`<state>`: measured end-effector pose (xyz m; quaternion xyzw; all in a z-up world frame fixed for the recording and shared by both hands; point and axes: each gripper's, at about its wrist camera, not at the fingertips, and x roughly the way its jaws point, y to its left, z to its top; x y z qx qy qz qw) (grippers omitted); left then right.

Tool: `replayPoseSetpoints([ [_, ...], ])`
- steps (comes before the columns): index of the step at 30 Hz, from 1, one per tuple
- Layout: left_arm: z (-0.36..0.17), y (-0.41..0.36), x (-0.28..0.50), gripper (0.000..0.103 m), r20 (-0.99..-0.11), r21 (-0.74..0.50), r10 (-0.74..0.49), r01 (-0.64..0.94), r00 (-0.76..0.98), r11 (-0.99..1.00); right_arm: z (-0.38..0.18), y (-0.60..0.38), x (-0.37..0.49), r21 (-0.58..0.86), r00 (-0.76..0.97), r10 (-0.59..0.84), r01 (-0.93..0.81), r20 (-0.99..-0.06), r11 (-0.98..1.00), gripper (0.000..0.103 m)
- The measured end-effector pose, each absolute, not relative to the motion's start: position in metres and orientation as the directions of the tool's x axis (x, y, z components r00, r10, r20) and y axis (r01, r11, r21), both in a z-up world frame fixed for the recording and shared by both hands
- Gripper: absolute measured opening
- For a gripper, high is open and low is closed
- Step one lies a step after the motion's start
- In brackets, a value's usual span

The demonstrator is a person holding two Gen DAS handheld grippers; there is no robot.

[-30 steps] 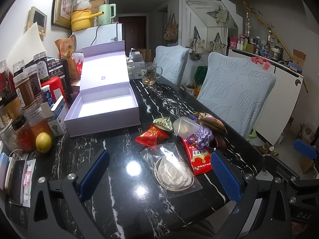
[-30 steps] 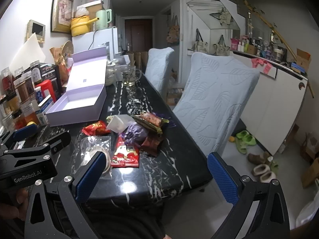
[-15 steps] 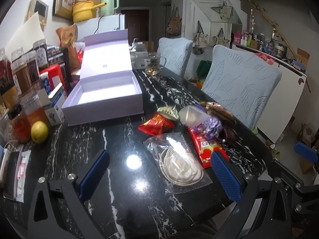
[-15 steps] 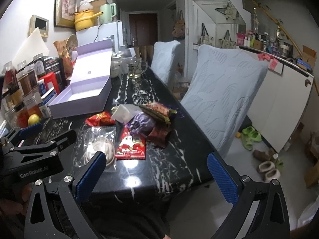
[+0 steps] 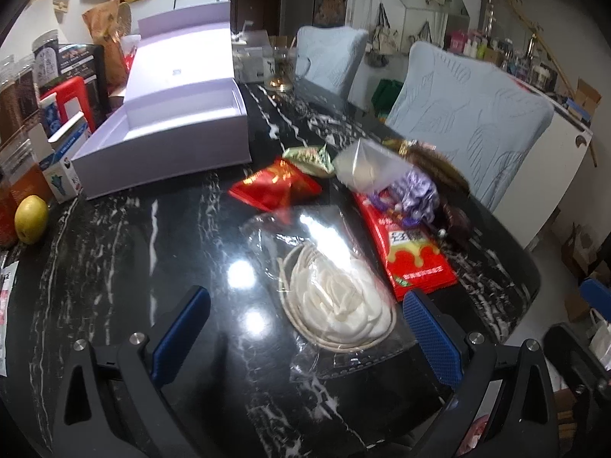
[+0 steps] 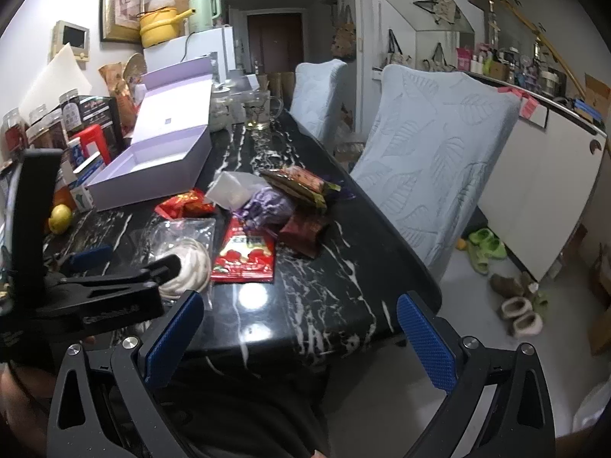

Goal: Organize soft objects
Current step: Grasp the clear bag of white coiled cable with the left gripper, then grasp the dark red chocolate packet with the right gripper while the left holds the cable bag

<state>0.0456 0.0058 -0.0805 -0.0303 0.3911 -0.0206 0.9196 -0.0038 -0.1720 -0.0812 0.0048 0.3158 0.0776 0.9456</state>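
Just ahead of the left gripper [image 5: 301, 328], the clear bag [image 5: 328, 286] with its white coil lies flat on the table [image 5: 152, 252], its near end between the wide-apart blue pads. The bag's long axis runs away from the jaws toward the box [image 5: 164, 152], which stands open well beyond it on the left. Beyond the bag, the other soft packets sit in a loose heap: a red packet [image 5: 275, 187], a long red pack [image 5: 412, 252] touching the bag's right side, and a purple pouch [image 5: 416, 194]. The right gripper [image 6: 298, 328], jaws also spread and holding nothing, hangs off the table's near edge, farther from the bag. So the left is better placed; a short drop and a squeeze across the bag's width should do.
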Motion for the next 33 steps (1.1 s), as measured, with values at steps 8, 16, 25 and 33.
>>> replayPoseSetpoints([
  [8,-0.095,0.004,0.059,0.100,-0.750,-0.081,-0.069,0.012,0.658,0.997,-0.090,-0.181,0.000,0.068,0.783,0.139,-0.123,-0.607,0.990,0.103],
  [16,-0.094,0.004,0.058,0.058,-0.713,-0.092,-0.094,0.040,0.695,0.995,-0.094,-0.183,0.002,0.076,0.776,0.138,-0.116,-0.615,0.990,0.103],
  [25,-0.075,0.022,0.042,0.034,-0.660,-0.154,-0.137,0.045,0.739,0.987,-0.095,-0.180,0.005,0.091,0.775,0.161,-0.133,-0.612,0.987,0.103],
  [33,-0.044,0.031,0.021,0.033,-0.580,-0.167,-0.143,0.054,0.802,0.984,-0.087,-0.185,0.021,0.127,0.797,0.188,-0.140,-0.575,0.982,0.103],
])
